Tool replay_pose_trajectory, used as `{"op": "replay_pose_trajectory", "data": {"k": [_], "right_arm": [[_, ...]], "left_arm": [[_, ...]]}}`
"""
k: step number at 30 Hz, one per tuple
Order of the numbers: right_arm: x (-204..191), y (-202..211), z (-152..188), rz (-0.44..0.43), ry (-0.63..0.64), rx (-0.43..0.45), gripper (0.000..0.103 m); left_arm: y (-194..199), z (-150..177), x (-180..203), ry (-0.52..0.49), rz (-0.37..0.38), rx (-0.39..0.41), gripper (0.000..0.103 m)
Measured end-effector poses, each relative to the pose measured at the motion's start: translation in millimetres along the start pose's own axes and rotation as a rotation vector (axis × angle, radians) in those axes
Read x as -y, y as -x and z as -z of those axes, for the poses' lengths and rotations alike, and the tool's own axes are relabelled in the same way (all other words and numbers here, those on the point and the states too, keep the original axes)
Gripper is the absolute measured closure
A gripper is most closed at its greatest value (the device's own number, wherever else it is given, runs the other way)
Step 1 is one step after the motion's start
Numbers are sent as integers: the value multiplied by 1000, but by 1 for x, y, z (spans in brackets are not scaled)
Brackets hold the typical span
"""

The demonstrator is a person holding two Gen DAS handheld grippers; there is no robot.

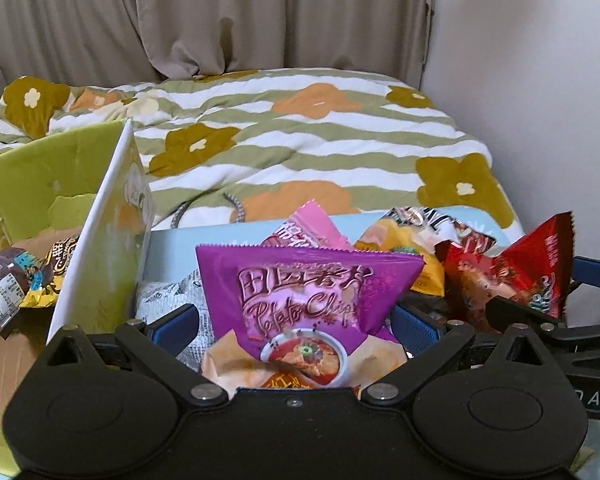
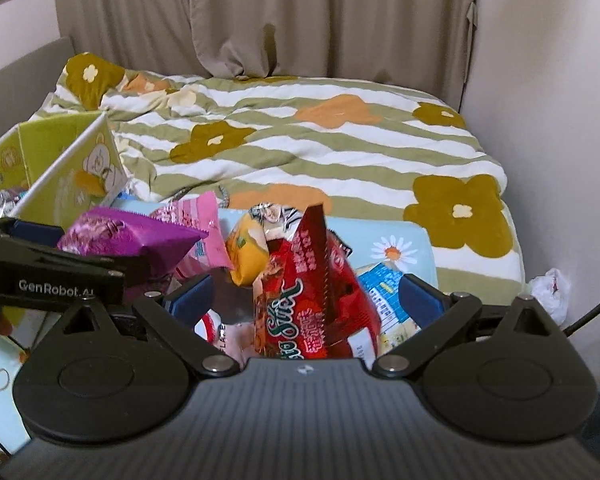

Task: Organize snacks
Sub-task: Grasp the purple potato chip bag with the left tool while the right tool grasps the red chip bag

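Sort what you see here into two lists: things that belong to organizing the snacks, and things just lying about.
Belongs to the job:
purple chip bag, between left gripper fingers
red snack bag, between right gripper fingers
pink packet
yellow packet
green box

Lying about:
floral duvet
curtain
white bag

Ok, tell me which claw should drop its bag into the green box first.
Left. The green box stands at the left, right beside the left claw, which has the purple bag between its fingers. The right claw, with the red bag, is farther away, behind the left one.
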State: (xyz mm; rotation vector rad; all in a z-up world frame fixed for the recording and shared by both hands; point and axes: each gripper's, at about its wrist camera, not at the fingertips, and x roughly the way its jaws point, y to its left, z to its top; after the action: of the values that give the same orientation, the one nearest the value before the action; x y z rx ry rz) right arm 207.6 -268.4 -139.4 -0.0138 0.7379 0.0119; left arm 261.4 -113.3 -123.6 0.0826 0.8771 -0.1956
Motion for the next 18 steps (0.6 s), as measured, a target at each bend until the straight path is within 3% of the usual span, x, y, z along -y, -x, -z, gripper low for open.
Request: {"op": "replay_pose_trajectory", "data": {"k": [5,13,18], "right_arm": [[5,-10,1,-21,-17,-10,0],[9,-16,1,-41,-26,-25,0],[9,-23,1,-52,-38,-35,0]], "left_arm": [[-5,0,-4,30,24,-12,1],[-1,2,-2,7,26,-13,15],[5,5,-3,-7,21,1,19]]}}
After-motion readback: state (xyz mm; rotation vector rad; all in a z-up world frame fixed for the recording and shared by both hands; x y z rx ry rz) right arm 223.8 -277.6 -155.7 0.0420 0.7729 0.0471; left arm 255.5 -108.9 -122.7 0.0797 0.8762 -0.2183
